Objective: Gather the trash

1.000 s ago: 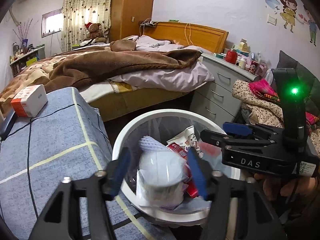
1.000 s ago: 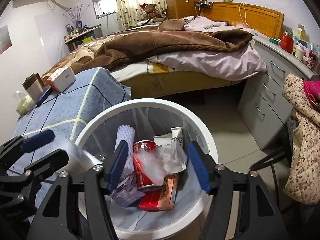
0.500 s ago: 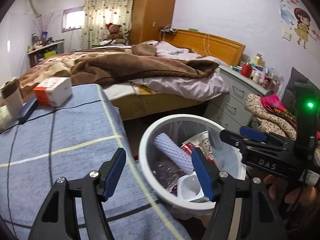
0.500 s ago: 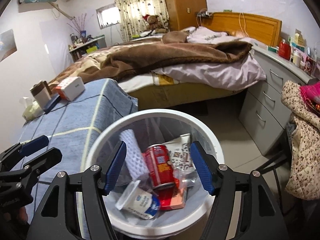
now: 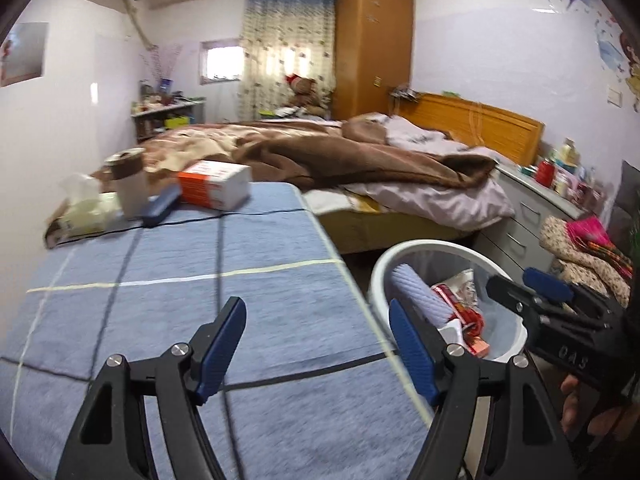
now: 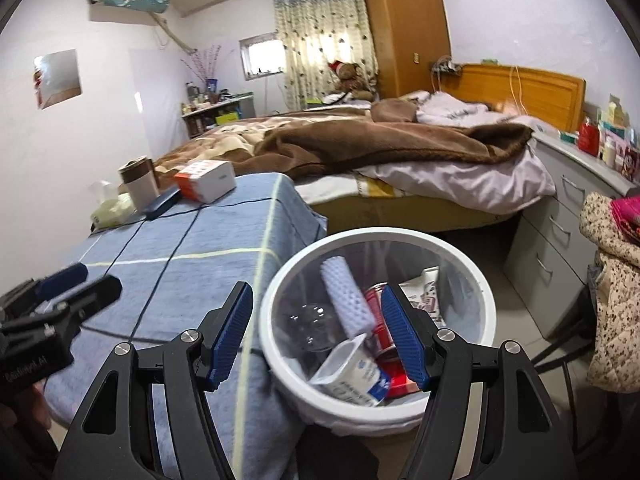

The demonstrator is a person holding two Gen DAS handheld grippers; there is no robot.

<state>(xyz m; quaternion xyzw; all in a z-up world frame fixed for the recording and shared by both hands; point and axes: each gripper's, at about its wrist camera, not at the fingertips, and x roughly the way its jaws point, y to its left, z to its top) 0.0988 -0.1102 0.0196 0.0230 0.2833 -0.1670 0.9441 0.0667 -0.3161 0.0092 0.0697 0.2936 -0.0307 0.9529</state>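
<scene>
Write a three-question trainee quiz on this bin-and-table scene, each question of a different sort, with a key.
1. True or false: the yogurt cup lies inside the white trash bin.
2. What is between the left gripper fingers? A) a red can B) nothing C) a tissue pack
3. Fill in: the orange-and-white box sits on the ____ tablecloth.

Key: 1 true. 2 B; its fingers have just been opening, and only the cloth shows behind them. 3 blue.
</scene>
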